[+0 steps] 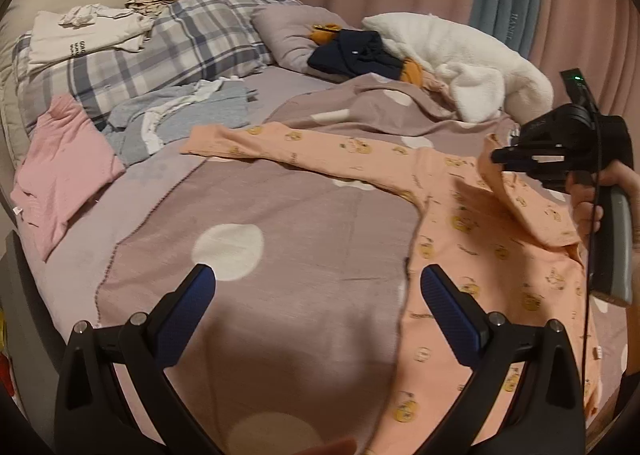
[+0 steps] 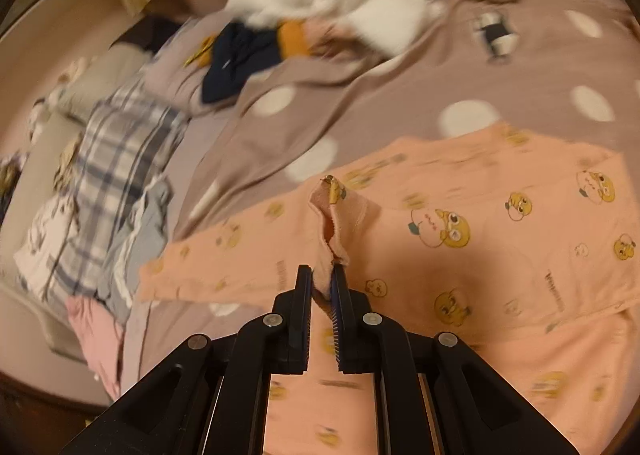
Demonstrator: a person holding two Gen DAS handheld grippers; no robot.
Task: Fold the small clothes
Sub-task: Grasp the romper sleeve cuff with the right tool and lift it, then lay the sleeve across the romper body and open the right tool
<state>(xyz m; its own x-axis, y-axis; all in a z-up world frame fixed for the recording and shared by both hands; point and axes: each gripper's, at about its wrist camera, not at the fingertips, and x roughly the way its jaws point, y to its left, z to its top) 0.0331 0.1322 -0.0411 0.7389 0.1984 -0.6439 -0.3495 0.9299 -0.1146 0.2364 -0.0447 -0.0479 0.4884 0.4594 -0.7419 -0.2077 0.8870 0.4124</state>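
A peach long-sleeved child's top (image 1: 480, 255) with yellow cartoon prints lies on the mauve polka-dot bedspread (image 1: 280, 215), one sleeve stretched out to the left. My left gripper (image 1: 318, 287) is open and empty, low over the bedspread beside the top's left edge. My right gripper (image 1: 498, 155) is shut on a cuff of the peach top (image 2: 460, 239) and holds it lifted over the garment's body; the wrist view shows the pinched cuff (image 2: 330, 223) between its closed fingers (image 2: 322, 281).
A pink garment (image 1: 64, 171) and a grey-blue garment (image 1: 176, 119) lie at the left. A plaid pillow (image 1: 160, 47) carries folded white clothes (image 1: 88, 31). A navy and orange garment (image 1: 360, 53) and a white fleece (image 1: 460, 59) lie at the back.
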